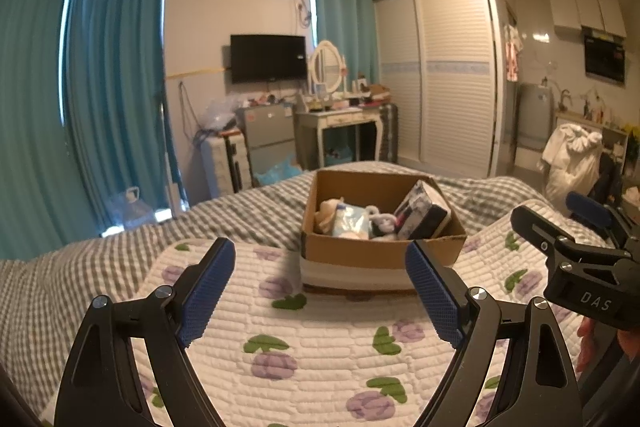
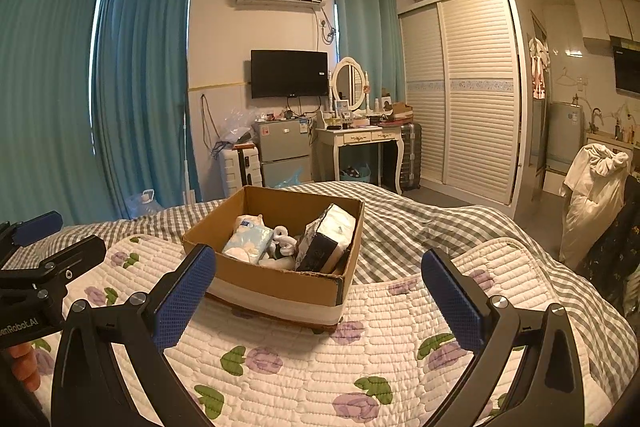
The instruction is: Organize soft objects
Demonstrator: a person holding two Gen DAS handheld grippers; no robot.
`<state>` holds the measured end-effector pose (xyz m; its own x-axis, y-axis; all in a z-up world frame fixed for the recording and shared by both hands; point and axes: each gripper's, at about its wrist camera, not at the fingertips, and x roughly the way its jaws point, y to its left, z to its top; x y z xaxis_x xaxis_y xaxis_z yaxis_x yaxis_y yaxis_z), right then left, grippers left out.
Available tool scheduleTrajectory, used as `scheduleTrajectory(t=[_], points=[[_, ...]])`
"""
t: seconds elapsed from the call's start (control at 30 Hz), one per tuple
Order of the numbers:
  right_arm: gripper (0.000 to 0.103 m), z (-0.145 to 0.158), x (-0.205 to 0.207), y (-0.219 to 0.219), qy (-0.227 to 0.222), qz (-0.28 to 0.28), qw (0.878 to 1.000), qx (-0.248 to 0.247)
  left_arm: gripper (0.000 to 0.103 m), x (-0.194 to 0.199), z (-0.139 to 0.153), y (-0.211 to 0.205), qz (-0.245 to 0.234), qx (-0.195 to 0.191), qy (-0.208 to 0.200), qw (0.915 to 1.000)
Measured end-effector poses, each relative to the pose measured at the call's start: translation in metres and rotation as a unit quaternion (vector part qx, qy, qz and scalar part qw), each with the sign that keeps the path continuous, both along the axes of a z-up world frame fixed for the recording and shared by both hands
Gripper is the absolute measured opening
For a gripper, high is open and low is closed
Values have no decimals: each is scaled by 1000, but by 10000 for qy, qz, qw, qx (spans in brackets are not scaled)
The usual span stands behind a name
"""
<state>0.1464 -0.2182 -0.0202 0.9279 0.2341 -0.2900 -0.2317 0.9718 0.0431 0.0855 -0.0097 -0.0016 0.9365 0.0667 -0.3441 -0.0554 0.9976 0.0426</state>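
Note:
A brown cardboard box [image 1: 372, 253] [image 2: 280, 285] sits on the quilted flower blanket [image 1: 320, 339] [image 2: 360, 367] on the bed. Inside lie a light blue tissue pack [image 1: 350, 221] [image 2: 248, 241], a white plush toy [image 1: 382, 221] [image 2: 282, 241], a beige soft thing [image 1: 326, 215] and a dark-patterned tissue box [image 1: 422, 213] [image 2: 326, 243] leaning on the right wall. My left gripper [image 1: 320, 291] is open and empty, just short of the box. My right gripper [image 2: 316, 301] is open and empty, also just short of the box; it shows at the right edge of the left wrist view [image 1: 560, 239].
The grey checked bedspread [image 1: 248, 207] [image 2: 420, 227] surrounds the blanket. Beyond the bed stand a small fridge [image 2: 284, 151], a white dressing table [image 2: 360, 139], a slatted wardrobe [image 2: 464, 91] and teal curtains [image 2: 140, 87]. White clothes hang on a chair at the right [image 2: 592, 195].

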Motion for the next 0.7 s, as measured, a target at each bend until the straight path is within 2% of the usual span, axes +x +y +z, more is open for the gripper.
scheduleTrajectory(t=[0.7], points=[[103,-2,3,-2,48,-102,9999,-8,88,-2,-5,3,-25,-49,21,10000]])
